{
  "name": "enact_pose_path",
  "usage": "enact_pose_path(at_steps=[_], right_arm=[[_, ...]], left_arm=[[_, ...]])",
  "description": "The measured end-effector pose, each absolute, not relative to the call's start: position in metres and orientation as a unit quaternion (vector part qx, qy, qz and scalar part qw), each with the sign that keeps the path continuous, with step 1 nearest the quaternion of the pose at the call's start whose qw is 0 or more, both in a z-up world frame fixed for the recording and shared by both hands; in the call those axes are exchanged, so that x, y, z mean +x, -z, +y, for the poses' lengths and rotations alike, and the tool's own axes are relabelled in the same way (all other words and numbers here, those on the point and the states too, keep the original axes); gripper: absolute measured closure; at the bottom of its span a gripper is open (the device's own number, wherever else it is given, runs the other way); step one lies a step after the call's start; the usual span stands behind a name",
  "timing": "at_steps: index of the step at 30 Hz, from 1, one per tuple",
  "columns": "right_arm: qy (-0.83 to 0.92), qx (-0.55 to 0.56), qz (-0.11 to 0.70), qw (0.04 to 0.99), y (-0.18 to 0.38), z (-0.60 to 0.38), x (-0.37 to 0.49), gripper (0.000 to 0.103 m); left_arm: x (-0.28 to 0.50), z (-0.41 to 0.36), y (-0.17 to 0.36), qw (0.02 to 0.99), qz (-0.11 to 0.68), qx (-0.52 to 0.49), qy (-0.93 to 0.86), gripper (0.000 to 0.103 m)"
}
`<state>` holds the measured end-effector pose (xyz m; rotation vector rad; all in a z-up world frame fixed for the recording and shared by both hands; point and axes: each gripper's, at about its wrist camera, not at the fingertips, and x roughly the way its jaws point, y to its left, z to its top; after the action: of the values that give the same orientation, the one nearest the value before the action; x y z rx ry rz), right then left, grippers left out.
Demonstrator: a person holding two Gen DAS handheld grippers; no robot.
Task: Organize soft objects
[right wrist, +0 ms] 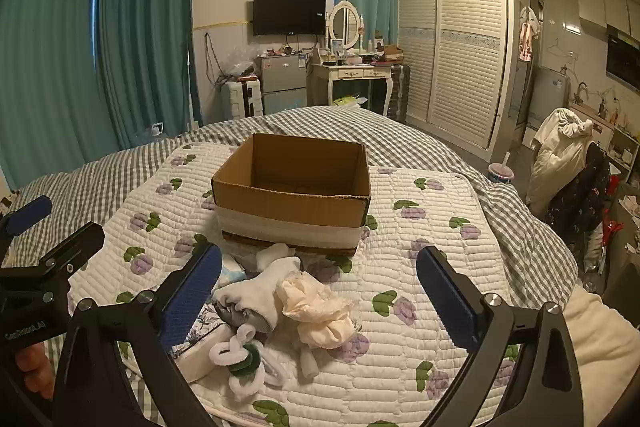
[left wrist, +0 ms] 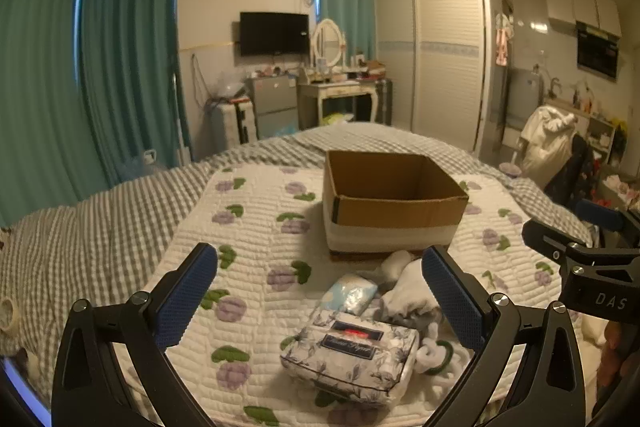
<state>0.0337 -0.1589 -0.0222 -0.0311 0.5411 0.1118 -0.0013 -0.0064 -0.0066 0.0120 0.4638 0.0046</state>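
Left gripper: your jaws gape wide, gripping nothing; floral tissue pack lies between them.
Right gripper: wide apart, unloaded, above cream cloth.
Cardboard box: open-topped, just ahead.
Quilt: bare rightward.

My jaws stand wide, nothing between them. The cardboard box blocks the far middle, its top open from above. Near it, the sock pile and tissue pack crowd the quilt; right of them the quilt lies bare.
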Motion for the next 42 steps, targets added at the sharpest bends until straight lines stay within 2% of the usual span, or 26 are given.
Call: enact_pose_path(at_steps=[42], right_arm=[[-0.047,-0.001,0.278,0.959,0.0258,-0.1643,0.0385,0.004]], left_arm=[[0.0001,-0.0045,0.0080,0.971,0.241,-0.001,0.005,0.000]])
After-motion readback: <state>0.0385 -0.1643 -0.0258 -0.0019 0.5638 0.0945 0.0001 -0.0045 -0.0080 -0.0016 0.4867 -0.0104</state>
